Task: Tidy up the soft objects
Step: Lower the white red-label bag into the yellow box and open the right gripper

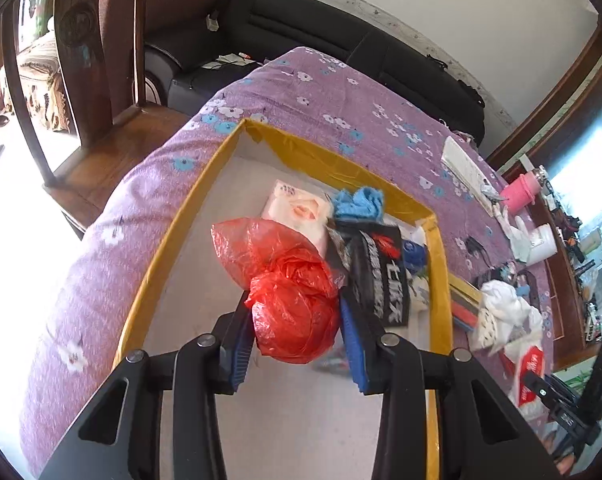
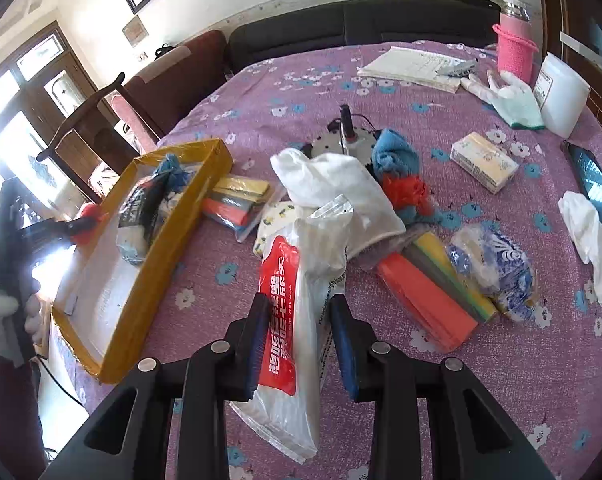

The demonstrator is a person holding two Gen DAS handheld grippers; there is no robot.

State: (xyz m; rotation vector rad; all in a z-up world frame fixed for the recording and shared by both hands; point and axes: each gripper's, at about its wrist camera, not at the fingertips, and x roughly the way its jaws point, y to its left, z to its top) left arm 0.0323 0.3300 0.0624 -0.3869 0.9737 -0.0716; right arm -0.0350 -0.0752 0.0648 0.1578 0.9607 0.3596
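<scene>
The left claw (image 1: 297, 316) is clamped on a crumpled red plastic bag (image 1: 289, 288), its blue pads pressed into both sides, and it hangs over the open box with yellow-taped rim (image 1: 141, 300). The bag looks thin, shiny and bunched into a loose ball, with a translucent flap trailing away from the pads; it should squash easily and spring back once freed. Beyond it, at the far end of the box, lie a tissue pack (image 1: 297, 208), a blue cloth (image 1: 359, 200) and a black printed pouch (image 1: 377, 272). The step in hand looks like dropping the bag in: the next move calls for lowering over a free patch of the white floor and parting the pads.

The right claw (image 2: 299, 336) straddles a white-and-red plastic packet (image 2: 293, 312) lying on the purple flowered surface (image 2: 381, 88); its pads stand just beside the packet, and I cannot tell whether they press on it. More soft things wait around it: a white cloth bag (image 2: 333, 184), folded coloured cloths (image 2: 433, 292) and a white glove (image 2: 589, 232).
</scene>
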